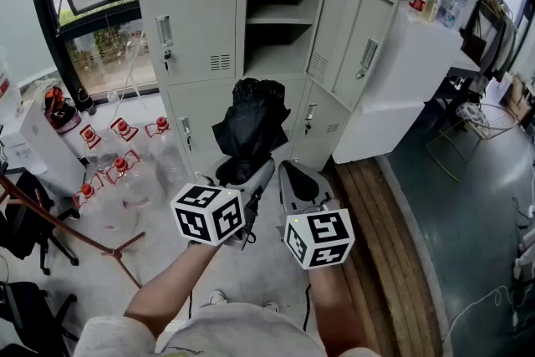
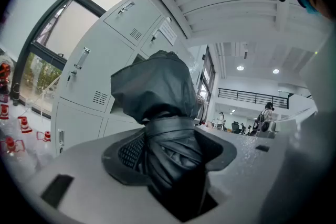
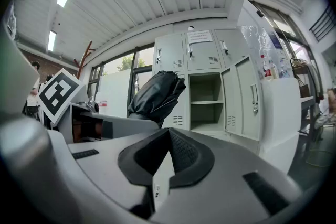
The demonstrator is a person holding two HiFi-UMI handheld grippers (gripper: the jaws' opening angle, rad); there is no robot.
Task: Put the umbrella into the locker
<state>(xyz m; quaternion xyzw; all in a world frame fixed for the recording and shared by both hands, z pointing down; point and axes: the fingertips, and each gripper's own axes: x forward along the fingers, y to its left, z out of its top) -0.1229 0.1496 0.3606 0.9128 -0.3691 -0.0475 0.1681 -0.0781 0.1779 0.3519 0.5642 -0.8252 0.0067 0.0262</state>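
- locker bank (image 1: pixel 192 21): fills the top of the head view. All visible doors are shut except one.
- open compartment (image 1: pixel 280 54): middle column of the locker bank, with its door (image 1: pixel 361 46) swung out to the right. There is one shelf (image 1: pixel 280 12) inside, and both levels look empty, so there should be room for the load.
- umbrella (image 1: pixel 248 125): black, folded and strapped. It sits out in front of the locker bank, below the open compartment and not in it yet. The bulky end tilts up toward the locker, which I read as lined up to go in that end first.
- left gripper (image 2: pixel 165 149): in front of the locker bank, jaws wide and clamped on the umbrella's strapped lower part, pads pressing both sides. The low grip leaves the leading end free to enter.
- right gripper (image 3: pixel 168 152): just right of the left gripper, also facing the locker bank. Its jaws are together with nothing between them. It's idle, probably spare for the door.
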